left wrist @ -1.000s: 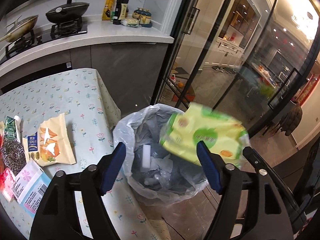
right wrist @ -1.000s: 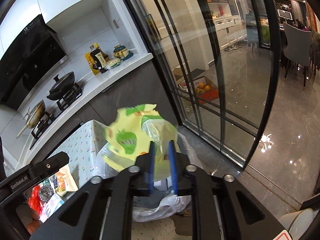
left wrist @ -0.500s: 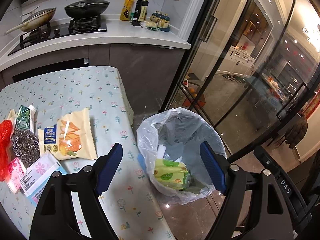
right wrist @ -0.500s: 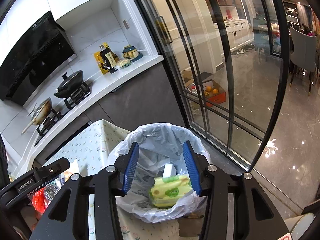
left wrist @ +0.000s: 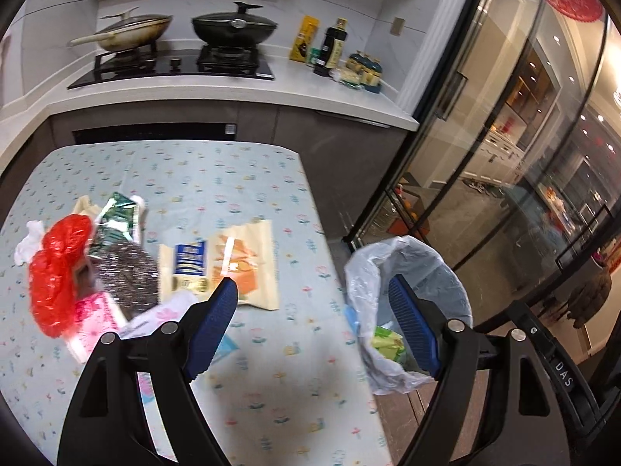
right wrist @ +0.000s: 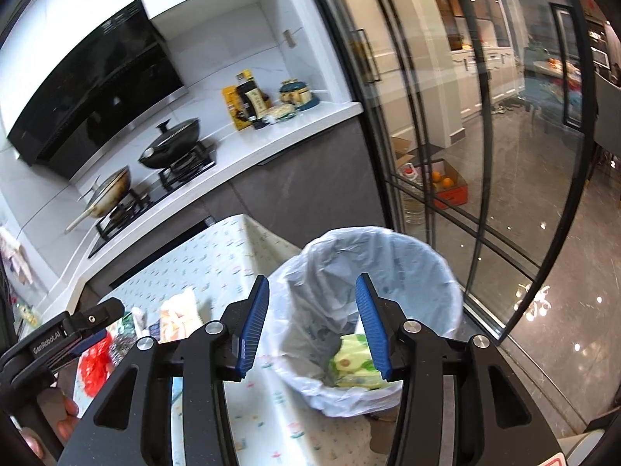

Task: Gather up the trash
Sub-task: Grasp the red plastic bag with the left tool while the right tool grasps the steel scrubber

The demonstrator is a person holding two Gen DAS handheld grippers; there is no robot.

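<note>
Landmark: round bin lined with a translucent white plastic bag [right wrist: 372, 272], standing on the floor just off the corner of the table with the pale floral cloth [left wrist: 217, 178]. The yellow-green printed snack packet [right wrist: 351, 361] lies at the bottom of the bin; right wrist view shows most of it, left wrist view only a corner [left wrist: 386, 343] behind a blue pad. Right gripper [right wrist: 316, 320] hangs over the bin's near rim, jaws apart, nothing between them. Left gripper [left wrist: 316, 322] sits over the table edge beside the bin, jaws wide apart and empty. Left view alone shows the rest of the litter clearly, all on the table away from the bin: beige and orange snack bag [left wrist: 229, 264] nearest it, then steel wool scourer [left wrist: 126, 275], green foil wrapper [left wrist: 116, 217], crumpled red plastic bag [left wrist: 58, 272], pink-and-white printed packet [left wrist: 93, 318]. Right view shows those only partly, behind the left gripper's body, plus fingers [right wrist: 62, 415] gripping the left handle.
</note>
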